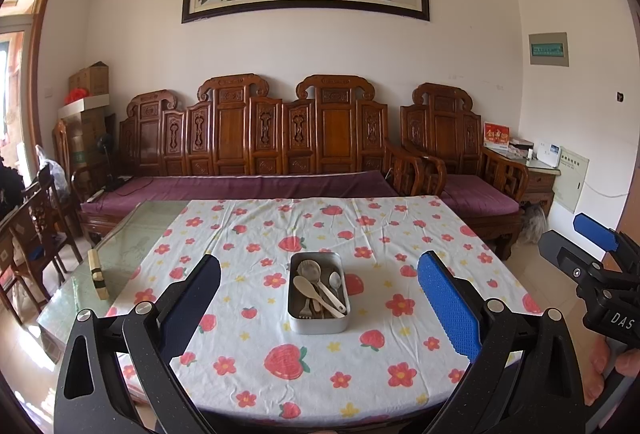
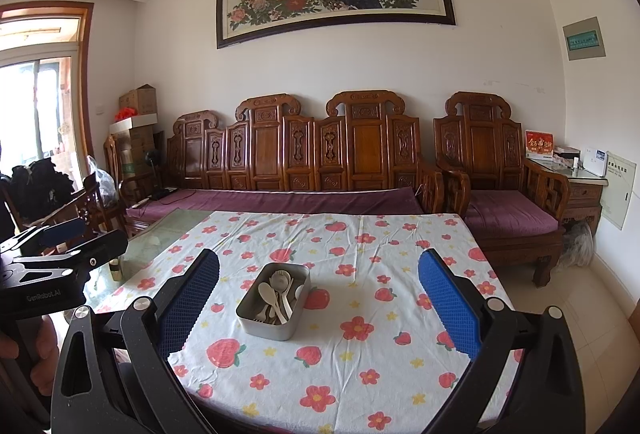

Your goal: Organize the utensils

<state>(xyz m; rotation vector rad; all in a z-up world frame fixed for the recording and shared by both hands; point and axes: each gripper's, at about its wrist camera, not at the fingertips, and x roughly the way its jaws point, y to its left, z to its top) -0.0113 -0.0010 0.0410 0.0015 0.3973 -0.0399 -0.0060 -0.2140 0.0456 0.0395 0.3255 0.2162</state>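
A rectangular metal tin (image 1: 319, 322) (image 2: 264, 328) stands in the middle of the flowered tablecloth (image 1: 320, 366) (image 2: 360, 354). Inside lie several utensils: pale cream spoons (image 1: 316, 294) (image 2: 274, 296), a metal spoon (image 1: 335, 280) and a small fork (image 1: 306, 310). My left gripper (image 1: 319, 308) is held above the near table edge, open, with the tin framed between its fingers and well ahead of them. My right gripper (image 2: 319, 308) is likewise open and empty, with the tin ahead and slightly left. Each gripper shows at the side of the other's view.
A pale block with a dark band (image 1: 98, 280) lies on the bare glass tabletop (image 1: 120, 254) at the left. A carved wooden sofa (image 1: 260, 137) with purple cushions runs behind the table. Wooden chairs (image 1: 36, 230) stand at the left. Tiled floor (image 2: 592, 314) lies to the right.
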